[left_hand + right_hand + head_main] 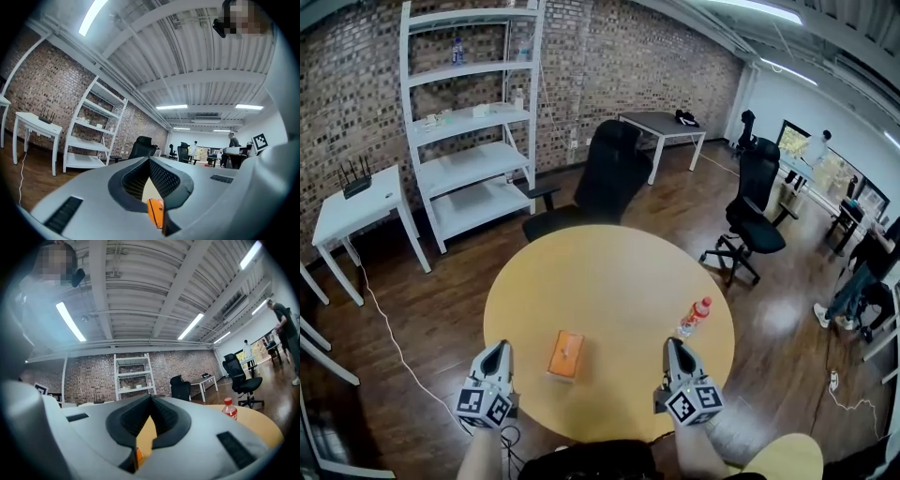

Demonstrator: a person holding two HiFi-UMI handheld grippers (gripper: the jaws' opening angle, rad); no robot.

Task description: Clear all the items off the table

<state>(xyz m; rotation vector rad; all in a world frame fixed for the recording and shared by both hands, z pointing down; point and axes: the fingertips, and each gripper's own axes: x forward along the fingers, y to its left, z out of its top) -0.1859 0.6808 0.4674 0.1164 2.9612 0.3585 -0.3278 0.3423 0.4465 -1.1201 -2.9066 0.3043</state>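
Observation:
An orange box (566, 355) lies flat on the round yellow table (609, 281), near its front edge. A small bottle with a red cap and label (694, 317) stands to the right of it. My left gripper (498, 351) hovers at the table's front left, shut, with nothing in it. My right gripper (676, 349) hovers just in front of the bottle, also shut and holding nothing. In the left gripper view the orange box (156, 211) shows through the gap under the closed jaws. The bottle (229, 408) appears to the right in the right gripper view.
A black office chair (598, 183) stands behind the table and another (750, 212) to the right. White shelves (473, 122) line the brick wall, with a small white table (358, 206) at the left. A cable (389, 333) runs over the wooden floor.

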